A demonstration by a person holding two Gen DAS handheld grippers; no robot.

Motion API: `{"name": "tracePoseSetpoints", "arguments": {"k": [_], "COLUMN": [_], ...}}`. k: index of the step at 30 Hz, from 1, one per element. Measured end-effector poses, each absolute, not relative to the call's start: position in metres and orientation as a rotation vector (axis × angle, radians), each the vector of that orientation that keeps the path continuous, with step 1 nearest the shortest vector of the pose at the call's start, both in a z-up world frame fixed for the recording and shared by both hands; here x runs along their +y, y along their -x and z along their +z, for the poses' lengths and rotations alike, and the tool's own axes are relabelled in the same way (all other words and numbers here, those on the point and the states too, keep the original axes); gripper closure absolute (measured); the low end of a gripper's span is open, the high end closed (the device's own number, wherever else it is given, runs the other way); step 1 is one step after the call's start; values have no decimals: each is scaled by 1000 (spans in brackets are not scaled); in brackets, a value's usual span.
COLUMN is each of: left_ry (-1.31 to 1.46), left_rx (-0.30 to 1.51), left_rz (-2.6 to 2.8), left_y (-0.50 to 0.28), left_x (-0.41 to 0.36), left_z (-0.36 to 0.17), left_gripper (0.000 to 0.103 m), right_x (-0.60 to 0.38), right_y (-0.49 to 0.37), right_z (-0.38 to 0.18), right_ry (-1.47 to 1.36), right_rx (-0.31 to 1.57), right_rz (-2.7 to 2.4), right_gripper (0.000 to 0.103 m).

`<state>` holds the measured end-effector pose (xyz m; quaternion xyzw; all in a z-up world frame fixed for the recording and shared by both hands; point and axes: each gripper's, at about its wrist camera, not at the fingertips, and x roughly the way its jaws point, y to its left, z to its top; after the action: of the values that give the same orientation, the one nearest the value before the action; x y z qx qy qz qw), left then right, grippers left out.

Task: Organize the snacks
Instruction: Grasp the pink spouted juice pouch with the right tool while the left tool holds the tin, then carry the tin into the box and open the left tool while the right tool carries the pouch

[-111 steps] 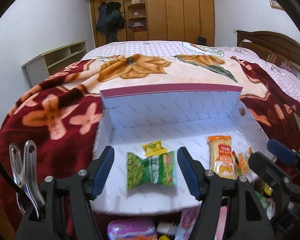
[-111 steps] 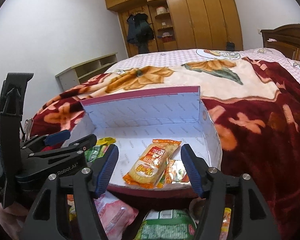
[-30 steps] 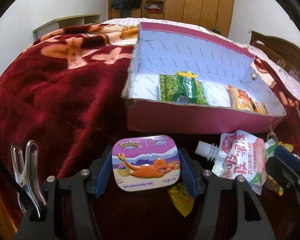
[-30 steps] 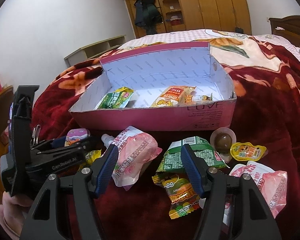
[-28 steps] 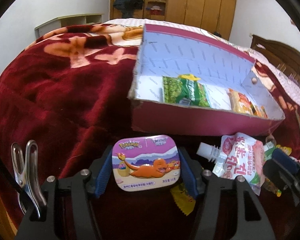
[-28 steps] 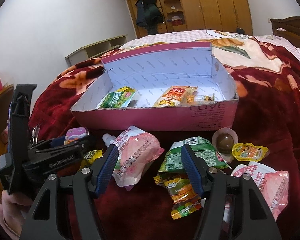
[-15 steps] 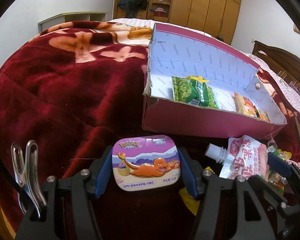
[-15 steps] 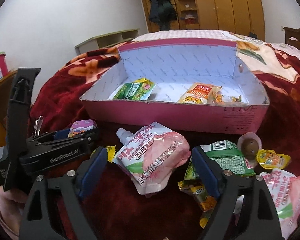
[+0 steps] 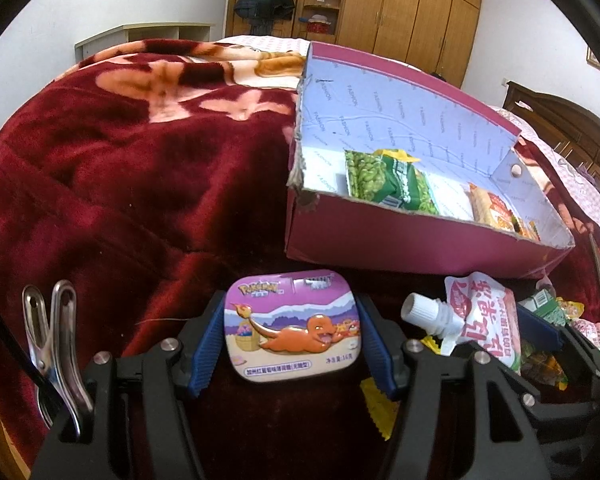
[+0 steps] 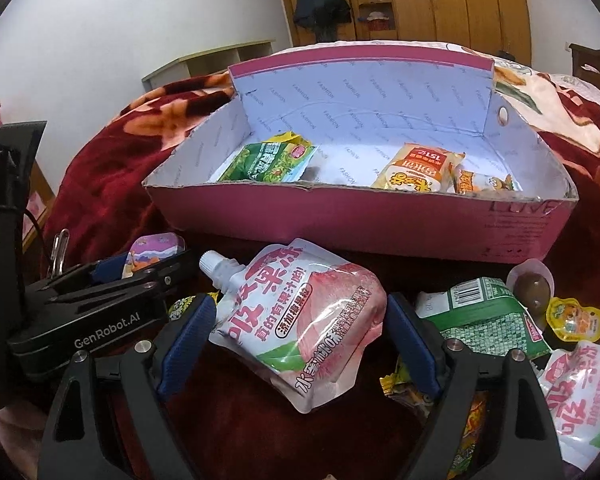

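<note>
My left gripper (image 9: 293,336) is shut on a purple Pokémon mint tin (image 9: 294,326), held just above the red blanket in front of the pink box (image 9: 400,240); the tin also shows in the right wrist view (image 10: 150,249). My right gripper (image 10: 298,336) is open, its fingers on either side of a pink jelly pouch (image 10: 304,320) with a white spout, lying on the blanket. The pink box (image 10: 360,220) holds a green pea packet (image 10: 268,162), an orange noodle packet (image 10: 416,170) and a small orange snack (image 10: 484,182).
Loose snacks lie right of the pouch: a green packet (image 10: 488,312), a brown jelly cup (image 10: 532,284), a yellow jelly cup (image 10: 576,318), another pink pouch (image 10: 580,396). A yellow wrapper (image 9: 376,404) lies under the left gripper. The red blanket (image 9: 120,168) stretches left. Wardrobes stand behind.
Both grippers dropped from the box to the snacks in front. The left gripper closed on the mint tin and lifted it slightly. The right gripper moved left and opened wider around the pink pouch.
</note>
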<state>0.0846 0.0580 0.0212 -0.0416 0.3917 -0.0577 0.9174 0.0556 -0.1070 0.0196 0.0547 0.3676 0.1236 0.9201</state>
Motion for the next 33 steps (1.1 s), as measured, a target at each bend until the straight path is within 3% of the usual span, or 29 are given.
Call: {"name": "tracePoseSetpoints", "arguments": {"k": [2,3,9,14,16,19,33], "left_ry": [86,86,87,112,125,123,100], "left_rx": [805,806,805,803,800,799,772], "left_rz": [-119,-118,-118,-117,-114,-110,-90], "left_y": [-84,-84,-84,-83,-82,-82,-72], "left_x": [58,57,58,64,67,68,66], "left_z": [21,21,21,24,25,26,34], "left_gripper": [38,38,38,38,38,38,38], "right_x": [-108,-109,-109,-106,-102,-90,-102], "right_y": [-54,-54,-53,-52,-54,-57,-42], "right_z": [20,20,20,20,18,16,27], "right_ry": [-117,-121,-119,-102,-86,-22,-89], "right_rx": [750,747,742,750,766,786,715], "right_rz": [252,251,245,245,266,264,273], "right_gripper": [20,27,27,23,12,7,8]}}
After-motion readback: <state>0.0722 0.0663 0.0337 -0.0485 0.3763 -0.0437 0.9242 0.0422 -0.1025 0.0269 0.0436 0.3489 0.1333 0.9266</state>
